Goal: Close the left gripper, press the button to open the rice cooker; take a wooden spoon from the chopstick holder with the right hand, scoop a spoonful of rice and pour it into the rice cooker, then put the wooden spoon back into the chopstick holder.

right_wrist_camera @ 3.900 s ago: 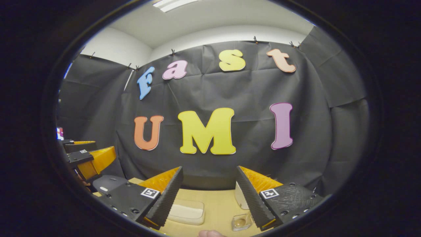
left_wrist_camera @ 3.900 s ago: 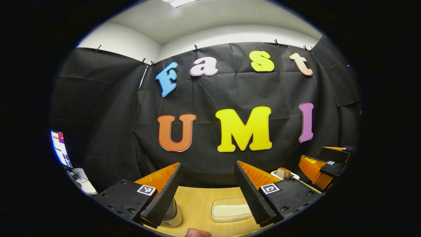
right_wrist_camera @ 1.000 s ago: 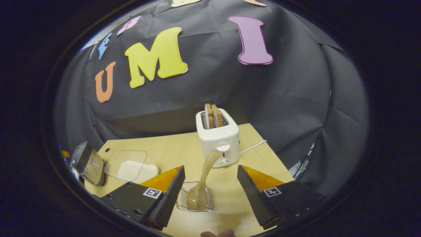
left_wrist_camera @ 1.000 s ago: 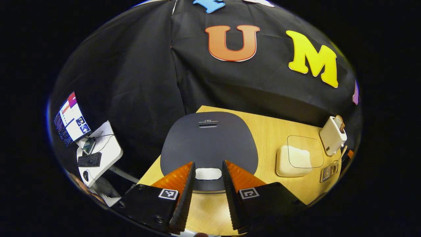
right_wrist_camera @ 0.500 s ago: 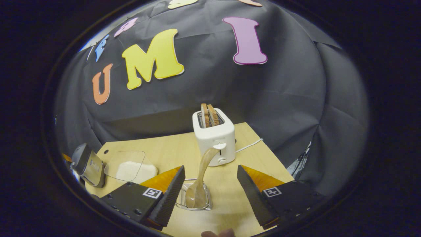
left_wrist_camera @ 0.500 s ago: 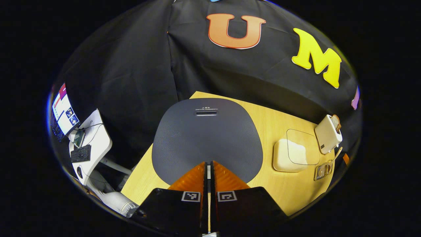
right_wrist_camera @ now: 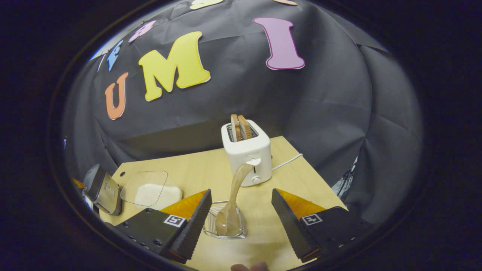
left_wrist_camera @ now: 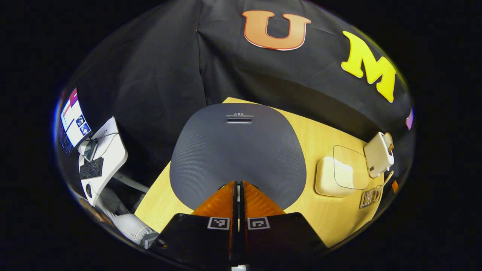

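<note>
Left gripper view: the left gripper has its two orange fingers pressed flat together with nothing between them, tips over the near edge of the rice cooker. The dark lid is down. The button sits under the fingertips and is hidden, so contact cannot be confirmed. The cooker stands at the left end of the table, toward the back edge. Toward the right end: the rice container with a clear lid propped over it, then the toaster, and the chopstick holder by the near right edge.

Judgement for the press: keep the fingers closed as one blunt tip, drive straight down on the latch at the lid's front, and lift clear once it gives so the lid can swing up unblocked. A slanted push would likely slide off the lid.

Right gripper view: the right gripper is spread wide and empty, hanging above the wire chopstick holder. The wooden spoon stands bowl-down in it, handle leaning up toward the toaster behind. The rice container is at left, the cooker at the far left edge.

Judgement: lower astride the handle above the holder's rim before closing.
</note>
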Motion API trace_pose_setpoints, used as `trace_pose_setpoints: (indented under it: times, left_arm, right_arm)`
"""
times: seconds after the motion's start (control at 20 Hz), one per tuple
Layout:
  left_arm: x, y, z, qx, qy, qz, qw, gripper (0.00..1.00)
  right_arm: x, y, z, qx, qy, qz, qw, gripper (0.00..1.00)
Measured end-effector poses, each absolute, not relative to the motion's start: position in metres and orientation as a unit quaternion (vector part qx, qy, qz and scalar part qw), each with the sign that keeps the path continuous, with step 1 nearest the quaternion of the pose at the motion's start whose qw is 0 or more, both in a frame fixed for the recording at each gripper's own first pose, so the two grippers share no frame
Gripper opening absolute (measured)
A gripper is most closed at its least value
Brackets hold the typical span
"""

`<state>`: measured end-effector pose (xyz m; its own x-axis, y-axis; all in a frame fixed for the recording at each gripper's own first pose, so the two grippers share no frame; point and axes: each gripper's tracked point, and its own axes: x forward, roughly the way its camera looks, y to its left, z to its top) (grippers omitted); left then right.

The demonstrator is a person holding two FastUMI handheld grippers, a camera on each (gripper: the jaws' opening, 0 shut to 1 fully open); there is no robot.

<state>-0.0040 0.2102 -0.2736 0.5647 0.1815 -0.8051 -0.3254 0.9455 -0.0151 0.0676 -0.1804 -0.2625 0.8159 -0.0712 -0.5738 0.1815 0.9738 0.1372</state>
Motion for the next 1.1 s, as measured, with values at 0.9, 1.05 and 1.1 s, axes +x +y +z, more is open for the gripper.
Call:
trace_pose_setpoints:
  times: [0.9,1.05,1.1]
  left_arm:
    - [0.023,0.237,-0.101,-0.030,0.194,0.207,0.959,0.98]
    - [0.017,0.229,-0.093,-0.035,0.180,0.205,0.961,0.98]
    - [0.016,0.224,-0.091,-0.036,0.176,0.202,0.963,0.98]
  right_arm:
    - [0.059,-0.180,-0.229,0.061,0.264,-0.054,0.961,0.95]
    - [0.059,-0.182,-0.232,0.058,0.267,-0.053,0.961,0.95]
    - [0.060,-0.183,-0.233,0.061,0.269,-0.054,0.960,0.95]
